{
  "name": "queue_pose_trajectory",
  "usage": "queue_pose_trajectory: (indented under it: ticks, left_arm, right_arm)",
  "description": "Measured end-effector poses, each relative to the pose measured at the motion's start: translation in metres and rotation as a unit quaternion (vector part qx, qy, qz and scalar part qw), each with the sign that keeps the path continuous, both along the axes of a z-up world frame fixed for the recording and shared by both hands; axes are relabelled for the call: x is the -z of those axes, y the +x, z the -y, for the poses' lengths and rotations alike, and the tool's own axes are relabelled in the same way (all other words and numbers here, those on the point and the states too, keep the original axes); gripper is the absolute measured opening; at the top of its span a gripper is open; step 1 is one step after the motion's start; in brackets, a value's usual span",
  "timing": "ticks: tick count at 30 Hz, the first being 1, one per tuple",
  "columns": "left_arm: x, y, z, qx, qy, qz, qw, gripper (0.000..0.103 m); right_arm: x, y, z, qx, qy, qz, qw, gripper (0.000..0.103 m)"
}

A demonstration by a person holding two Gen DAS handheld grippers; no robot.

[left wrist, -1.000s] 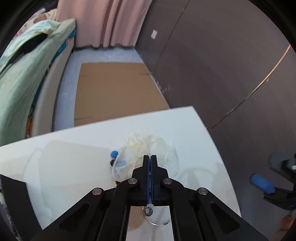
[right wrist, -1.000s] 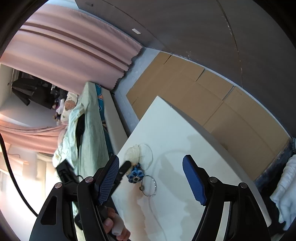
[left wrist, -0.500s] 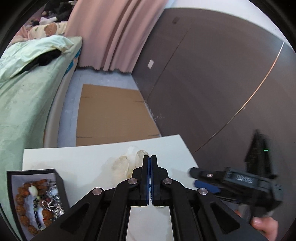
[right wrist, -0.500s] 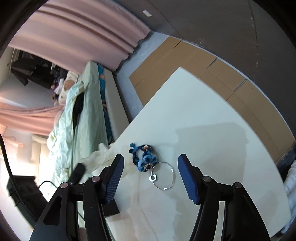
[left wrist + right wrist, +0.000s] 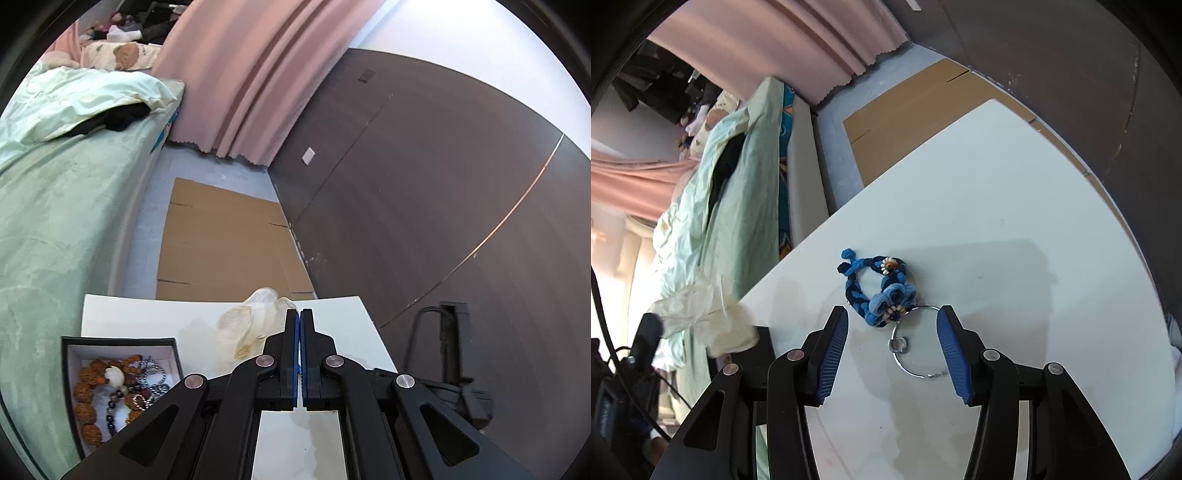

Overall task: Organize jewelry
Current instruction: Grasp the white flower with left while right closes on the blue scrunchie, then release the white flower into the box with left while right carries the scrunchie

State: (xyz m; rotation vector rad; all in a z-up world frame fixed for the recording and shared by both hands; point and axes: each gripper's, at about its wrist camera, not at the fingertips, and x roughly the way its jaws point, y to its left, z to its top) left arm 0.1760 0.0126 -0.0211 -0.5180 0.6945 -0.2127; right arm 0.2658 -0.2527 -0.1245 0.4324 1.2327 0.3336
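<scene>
While the right gripper hangs open above it, a braided blue fabric bracelet with rosette flowers touches a thin silver ring. The left gripper pinches a crumpled translucent plastic bag.

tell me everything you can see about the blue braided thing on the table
The blue braided ornament lies flat on the white table. It looks like woven fabric cord in light and dark blue, forming a loop with rolled rosettes and small pale beads. A metal key ring sits at its lower end. The open right gripper hovers just short of it, not touching.
</scene>
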Motion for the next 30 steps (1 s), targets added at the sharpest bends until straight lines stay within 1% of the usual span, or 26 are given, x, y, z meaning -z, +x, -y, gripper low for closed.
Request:
queue_pose_trajectory:
  ticks: [5, 6, 7, 8, 9, 12, 16, 22, 26, 28, 29, 30]
  left_arm:
    - [-0.01, -0.011, -0.006, -0.004, -0.003, 0.012, 0.9999, 0.0]
    - [-0.012, -0.013, -0.007, -0.005, -0.001, 0.015, 0.9999, 0.0]
    - [-0.016, -0.015, -0.009, -0.007, 0.002, 0.018, 0.9998, 0.0]
    - [-0.018, -0.016, -0.012, -0.01, 0.006, 0.02, 0.9997, 0.0]
    - [-0.02, -0.019, -0.015, -0.014, 0.009, 0.023, 0.9996, 0.0]
    - [-0.026, -0.03, -0.025, -0.026, 0.014, 0.027, 0.9992, 0.0]
    - [-0.029, -0.04, -0.04, -0.043, 0.019, 0.028, 0.9985, 0.0]
    - [-0.027, -0.057, -0.057, -0.063, 0.029, 0.022, 0.9973, 0.0]
    - [-0.017, -0.059, -0.062, -0.069, 0.03, -0.003, 0.9972, 0.0]
    - [-0.008, -0.059, -0.066, -0.069, 0.02, -0.024, 0.9971, 0.001]
    - [-0.004, -0.058, -0.068, -0.066, 0.012, -0.034, 0.9971, 0.002]
    - [0.002, -0.058, -0.069, -0.066, 0.005, -0.051, 0.9965, 0.008]
  right_arm:
    - [0.011, 0.007, -0.011, 0.002, -0.018, -0.003, 1.0, 0.053]
    - [0.01, 0.007, -0.012, 0.004, -0.019, 0.005, 1.0, 0.048]
    - [0.009, 0.006, -0.013, 0.002, -0.022, 0.008, 1.0, 0.032]
    - [0.009, 0.005, -0.013, 0.002, -0.018, 0.008, 1.0, 0.02]
    - [0.009, 0.004, -0.013, 0.004, -0.013, 0.008, 1.0, 0.018]
    - [0.003, 0.0, -0.011, 0.008, -0.005, 0.02, 1.0, 0.018]
    - [-0.013, -0.008, -0.009, 0.005, 0.011, 0.045, 0.999, 0.018]
    - [-0.033, -0.026, -0.014, -0.011, 0.043, 0.078, 0.996, 0.018]
    - [-0.043, -0.037, -0.024, -0.022, 0.056, 0.096, 0.994, 0.018]
    - [-0.048, -0.042, -0.028, -0.027, 0.065, 0.104, 0.992, 0.018]
    - [-0.049, -0.044, -0.029, -0.028, 0.068, 0.107, 0.992, 0.018]
    - [-0.052, -0.046, -0.031, -0.03, 0.072, 0.112, 0.991, 0.018]
